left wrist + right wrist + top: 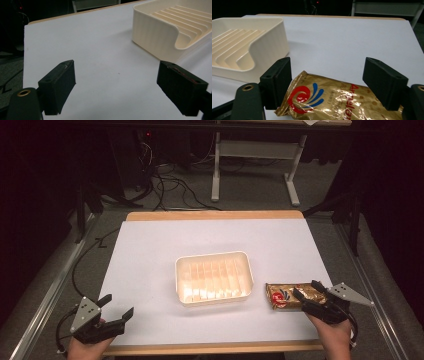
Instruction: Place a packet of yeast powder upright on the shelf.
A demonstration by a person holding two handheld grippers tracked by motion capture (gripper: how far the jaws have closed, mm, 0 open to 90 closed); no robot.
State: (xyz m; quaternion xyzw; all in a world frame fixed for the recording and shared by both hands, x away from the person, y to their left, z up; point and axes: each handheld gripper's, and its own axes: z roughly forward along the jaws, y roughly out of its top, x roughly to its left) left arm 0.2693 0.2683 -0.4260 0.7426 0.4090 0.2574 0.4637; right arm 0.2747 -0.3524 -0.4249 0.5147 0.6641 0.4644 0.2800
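At the lower left of the high view, the person's left hand [87, 347] held the left gripper [119, 307] over the near left corner of a white table top [150, 255], its two black jaws spread wide with nothing between them. A grey three-cornered plate sat on top of it. The left gripper view added what the high view could not: the blunt, matte black jaw blocks seen close, bare white surface between them, and the ribbed outer wall of the tray [152, 37] at the upper right of that frame.

In the centre of the high view sat that tray [214, 257], a cream plastic rectangle with rounded corners and a row of raised ridges across its floor. It held nothing.

Just right of the tray, apart from it, a snack packet [287, 295] lay flat on the table at the lower right of the frame. It was crinkled, shiny gold foil. The right gripper [307, 292] reached over its right part, jaws wide and straddling it without clamping; the right hand [335, 335] came in from the bottom edge.

The right gripper view showed the packet [332, 102] lying between the open jaws, with a red and blue swirl logo and red lettering that appeared to begin "Ar", the rest unreadable. The tray's cut-away corner [249, 50] stood at the left of that frame.
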